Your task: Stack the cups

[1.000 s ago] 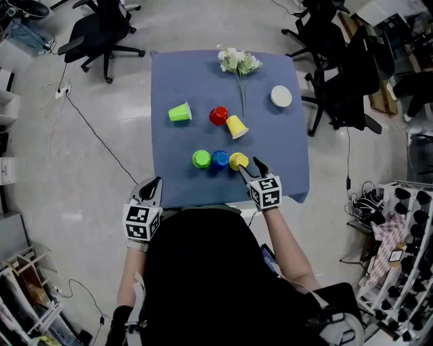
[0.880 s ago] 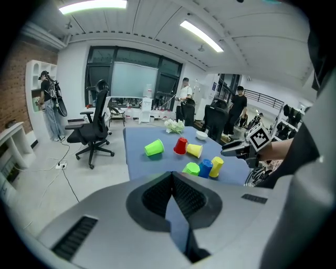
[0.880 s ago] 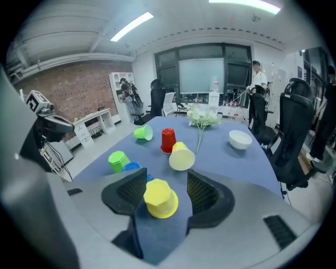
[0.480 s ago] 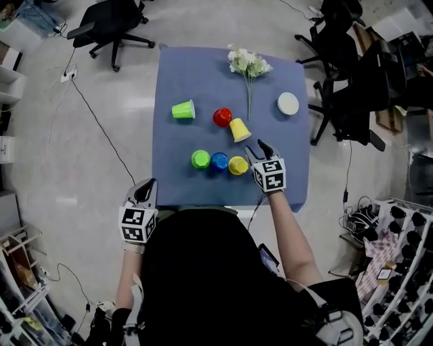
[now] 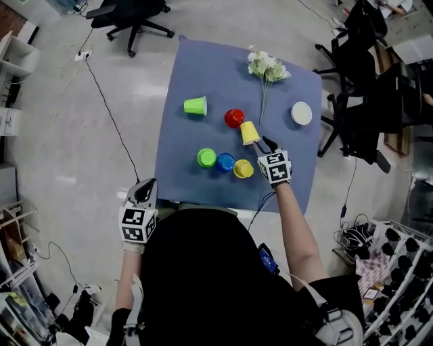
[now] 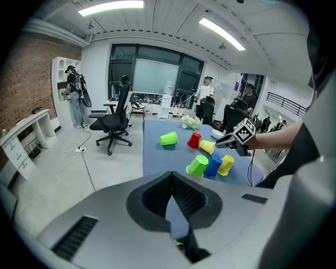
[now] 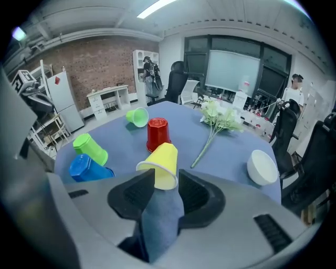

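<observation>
On the blue cloth table (image 5: pixel 196 67) a yellow cup (image 5: pixel 249 132) lies tilted beside an upturned red cup (image 5: pixel 234 117). My right gripper (image 5: pixel 266 143) reaches its wide end. In the right gripper view that yellow cup (image 7: pixel 160 163) sits between the closing jaws of the right gripper (image 7: pixel 167 181), the pads close to its rim. A green cup (image 5: pixel 206 158), a blue cup (image 5: pixel 225 162) and a second yellow cup (image 5: pixel 243 169) stand in a row at the front. A light green cup (image 5: pixel 195 105) lies on its side farther back. My left gripper (image 5: pixel 143 192) is shut and empty, off the table's front left corner.
White flowers (image 5: pixel 267 67) lie at the back of the table, their stem running toward the red cup. A white bowl (image 5: pixel 302 113) sits at the right edge. Office chairs (image 5: pixel 135 17) stand around the table, and a cable (image 5: pixel 108 115) runs along the floor on the left.
My right gripper has moved from the front yellow cup back to the tilted yellow cup, and its jaws have narrowed around that cup. The left gripper has stayed put.
</observation>
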Tool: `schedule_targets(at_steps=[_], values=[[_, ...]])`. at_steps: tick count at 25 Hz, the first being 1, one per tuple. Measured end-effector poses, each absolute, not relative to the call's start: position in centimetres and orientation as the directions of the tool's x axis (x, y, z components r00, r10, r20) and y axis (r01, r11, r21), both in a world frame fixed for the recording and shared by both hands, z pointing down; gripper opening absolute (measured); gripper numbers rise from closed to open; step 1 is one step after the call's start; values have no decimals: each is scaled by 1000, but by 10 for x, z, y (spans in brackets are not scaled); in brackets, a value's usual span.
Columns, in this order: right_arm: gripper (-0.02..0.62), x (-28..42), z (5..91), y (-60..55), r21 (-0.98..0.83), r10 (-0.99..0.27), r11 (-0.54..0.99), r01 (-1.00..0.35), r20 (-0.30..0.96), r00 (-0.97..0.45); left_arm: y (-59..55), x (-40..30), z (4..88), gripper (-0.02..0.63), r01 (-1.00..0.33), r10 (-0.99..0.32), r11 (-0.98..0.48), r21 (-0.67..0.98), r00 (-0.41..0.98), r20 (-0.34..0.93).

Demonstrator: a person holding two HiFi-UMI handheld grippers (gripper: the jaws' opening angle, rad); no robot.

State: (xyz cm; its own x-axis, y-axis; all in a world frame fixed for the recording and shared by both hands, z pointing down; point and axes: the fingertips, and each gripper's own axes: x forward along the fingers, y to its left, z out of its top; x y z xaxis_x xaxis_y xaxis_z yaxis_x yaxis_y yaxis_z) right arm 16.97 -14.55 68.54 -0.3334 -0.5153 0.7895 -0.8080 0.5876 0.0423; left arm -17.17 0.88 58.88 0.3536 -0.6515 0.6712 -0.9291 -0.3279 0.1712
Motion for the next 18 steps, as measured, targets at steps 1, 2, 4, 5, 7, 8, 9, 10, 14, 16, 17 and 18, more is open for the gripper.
schedule_targets(at_steps=[1, 2, 4, 5, 7, 8, 9, 10, 14, 16, 17, 18], values=[[146, 168, 687, -146, 50, -512, 596, -801, 792, -332, 10, -173, 589, 11, -931, -652, -323, 171, 349, 673], [128, 167, 689, -147, 58, -512, 602, -796, 793, -329, 12, -174, 589, 11, -933, -653, -318, 170, 346, 674], [88, 167, 690, -147, 71, -517, 603, -795, 794, -321, 13, -175, 589, 11, -934, -655, -314, 169, 342, 674], [75, 168, 690, -146, 73, -519, 599, -797, 793, -318, 13, -176, 588, 11, -934, -656, -314, 168, 342, 673], [53, 171, 688, -146, 76, -528, 586, -807, 792, -308, 13, -176, 587, 11, -933, -656, -318, 167, 344, 672], [46, 173, 687, -146, 82, -534, 578, -812, 790, -300, 12, -176, 587, 11, -932, -655, -322, 167, 347, 672], [43, 176, 685, -146, 89, -540, 570, -817, 790, -291, 11, -175, 586, 11, -930, -653, -327, 167, 350, 671], [41, 181, 683, -145, 96, -546, 560, -823, 789, -280, 10, -175, 586, 11, -928, -652, -333, 167, 354, 671], [37, 202, 674, -138, 123, -572, 519, -846, 785, -237, 8, -171, 585, 11, -919, -645, -356, 171, 374, 666], [37, 209, 672, -134, 119, -582, 506, -854, 778, -237, 6, -169, 585, 11, -913, -640, -369, 173, 384, 665], [37, 211, 672, -131, 114, -584, 504, -856, 776, -241, 6, -168, 585, 11, -911, -637, -376, 173, 389, 665], [38, 212, 673, -129, 110, -584, 505, -856, 774, -246, 6, -166, 585, 11, -908, -635, -381, 173, 393, 665]])
